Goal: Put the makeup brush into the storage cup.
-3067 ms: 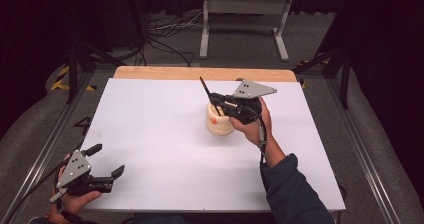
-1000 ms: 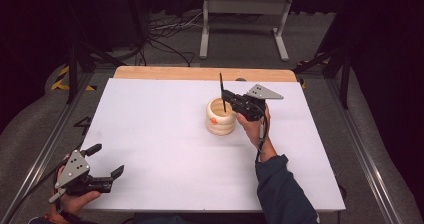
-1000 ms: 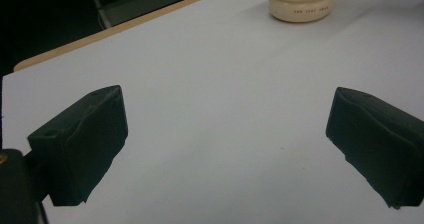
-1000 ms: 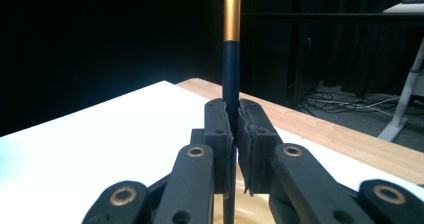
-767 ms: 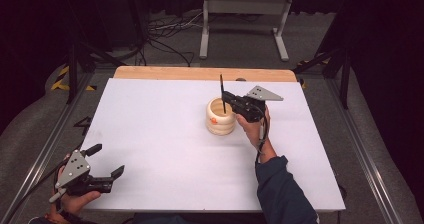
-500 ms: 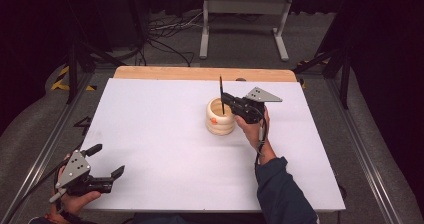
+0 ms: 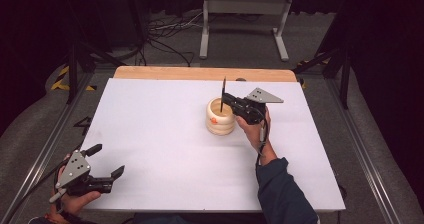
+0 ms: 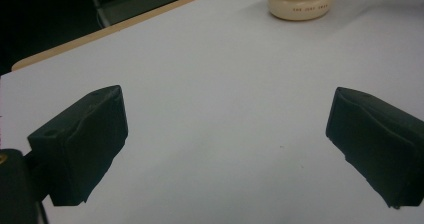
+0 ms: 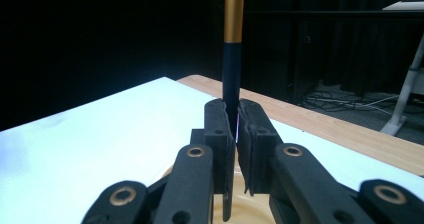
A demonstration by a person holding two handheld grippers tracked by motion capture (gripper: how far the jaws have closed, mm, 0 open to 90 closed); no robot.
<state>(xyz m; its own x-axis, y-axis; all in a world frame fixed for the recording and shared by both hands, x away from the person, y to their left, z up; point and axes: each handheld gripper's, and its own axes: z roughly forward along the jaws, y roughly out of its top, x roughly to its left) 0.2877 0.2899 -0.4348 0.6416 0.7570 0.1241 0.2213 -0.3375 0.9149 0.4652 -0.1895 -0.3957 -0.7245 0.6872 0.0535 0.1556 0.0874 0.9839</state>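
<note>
A cream ribbed holder [image 7: 220, 117] stands a little right of the middle of the white table; the left gripper view catches its base [image 8: 299, 1] far off. My right gripper [image 7: 224, 100] hovers over it, shut on a thin black stick with a gold band [image 9: 231, 49]. The stick [image 7: 222, 93] stands upright with its lower end inside the holder's mouth [image 9: 250, 206]. My left gripper [image 7: 103, 161] rests at the table's near left corner, open, with bare table between its jaws.
The white table top [image 7: 160, 134] has a wooden strip [image 7: 200, 74] along its far edge. Behind it on the floor are cables [image 7: 165, 31] and a white metal stand [image 7: 245, 9]. Dark frame legs stand at both sides.
The right gripper has swung the stick from leaning to upright over the holder and lowered it slightly into it. The left gripper has stayed put.
</note>
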